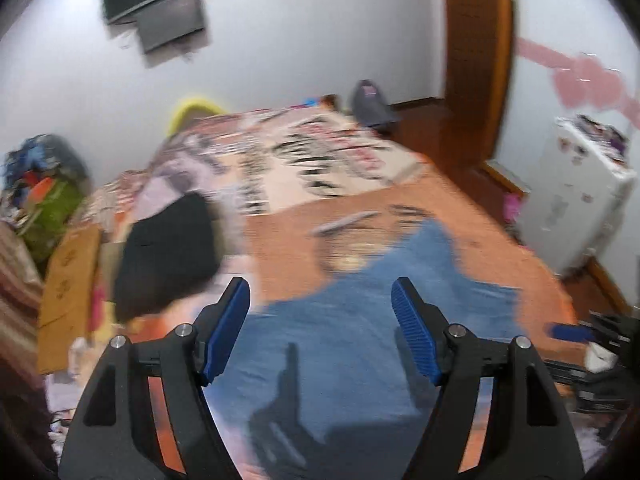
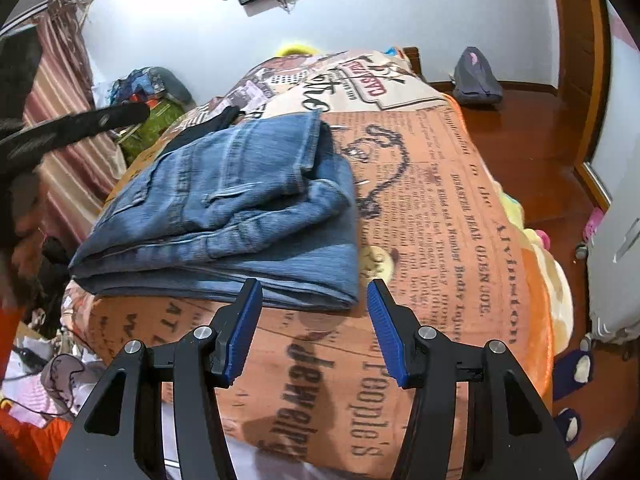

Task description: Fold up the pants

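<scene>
The blue denim pants [image 2: 224, 208] lie folded into a thick, roughly rectangular stack on the orange newsprint-patterned bedspread [image 2: 440, 208]. In the right wrist view the stack sits just beyond the right gripper [image 2: 315, 294], reaching up and to the left from the tips of its fingers. Several layers show along the near edge, a stitched seam and a pocket opening cross the top layer, and a darker inner fold peeks out at the far right corner. The fabric is faded mid-blue, paler along the creases.

The right gripper's jaws stand partly apart with nothing between them; its blue ribbed pads frame bare bedspread and the nearest hem of the stack without touching it.

The left wrist view is smeared by motion. There the left gripper [image 1: 321, 294] hangs with jaws wide apart and empty, the denim [image 1: 360, 340] spreading as a blue patch between and past its fingers.
</scene>
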